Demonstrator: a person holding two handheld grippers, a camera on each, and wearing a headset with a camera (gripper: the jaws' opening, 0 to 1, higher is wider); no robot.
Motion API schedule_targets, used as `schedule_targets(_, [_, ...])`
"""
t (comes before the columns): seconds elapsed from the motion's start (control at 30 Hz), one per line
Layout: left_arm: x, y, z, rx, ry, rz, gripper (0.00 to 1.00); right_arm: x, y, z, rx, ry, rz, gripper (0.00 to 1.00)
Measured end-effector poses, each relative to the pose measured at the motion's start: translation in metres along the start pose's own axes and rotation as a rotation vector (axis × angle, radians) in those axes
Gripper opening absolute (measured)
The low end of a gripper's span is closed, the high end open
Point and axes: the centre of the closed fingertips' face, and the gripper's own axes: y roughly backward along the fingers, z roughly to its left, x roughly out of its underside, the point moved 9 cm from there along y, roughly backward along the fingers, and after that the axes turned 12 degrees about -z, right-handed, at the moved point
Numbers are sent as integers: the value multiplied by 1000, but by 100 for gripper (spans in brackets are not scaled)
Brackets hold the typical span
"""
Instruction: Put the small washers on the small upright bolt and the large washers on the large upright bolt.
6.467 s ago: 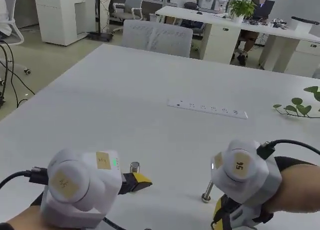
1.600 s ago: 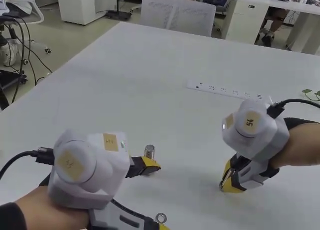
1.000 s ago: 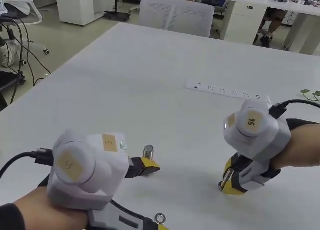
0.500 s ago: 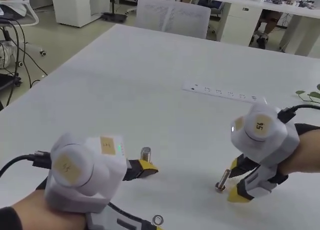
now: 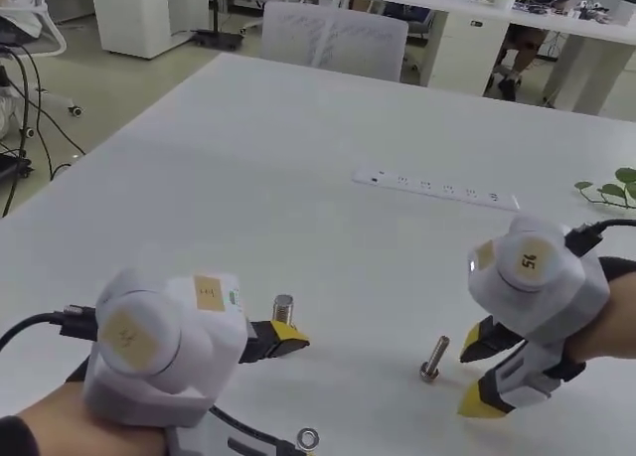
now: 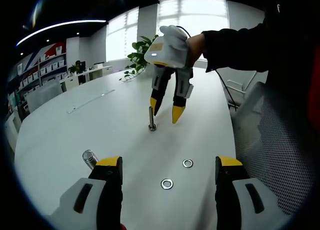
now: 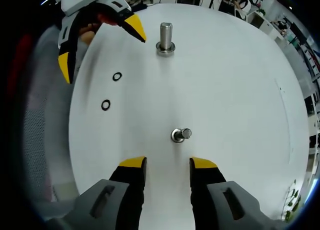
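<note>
Small bolt stands head-down, shank vertical, on the white table in an open office, just ahead of the right gripper, whose jaws are spread and empty. Large bolt is also upright, just beside one tip of the left gripper, jaws wide apart. Two washers lie flat ahead of them.

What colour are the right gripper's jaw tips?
Yellow on the right gripper, clearest in the right gripper view.

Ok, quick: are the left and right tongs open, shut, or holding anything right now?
Left tongs: open, holding nothing.
Right tongs: open, holding nothing; the thin silver metal bolt stands just ahead of them.
</note>
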Motion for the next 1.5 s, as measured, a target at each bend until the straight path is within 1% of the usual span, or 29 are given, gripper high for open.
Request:
schedule_targets(0.43, [-1,0,0,1,-4,-4,75,4,0,23,-20,2,10,37])
schedule_targets(0.8, [-3,1,-1,-3,-11,-7,75,1,1,48,-52,16,12,37])
schedule_targets(1.13, [-4,3,0,-9,-14,-11,75,-11,-4,71,-99,33,-4,37])
schedule_targets(1.27, [-5,4,1,-11,-16,-11,75,-18,-6,76,-112,47,-12,37])
schedule_targets(1.5, [-6,6,2,-18,-19,-15,75,-27,-7,79,-122,76,-15,37])
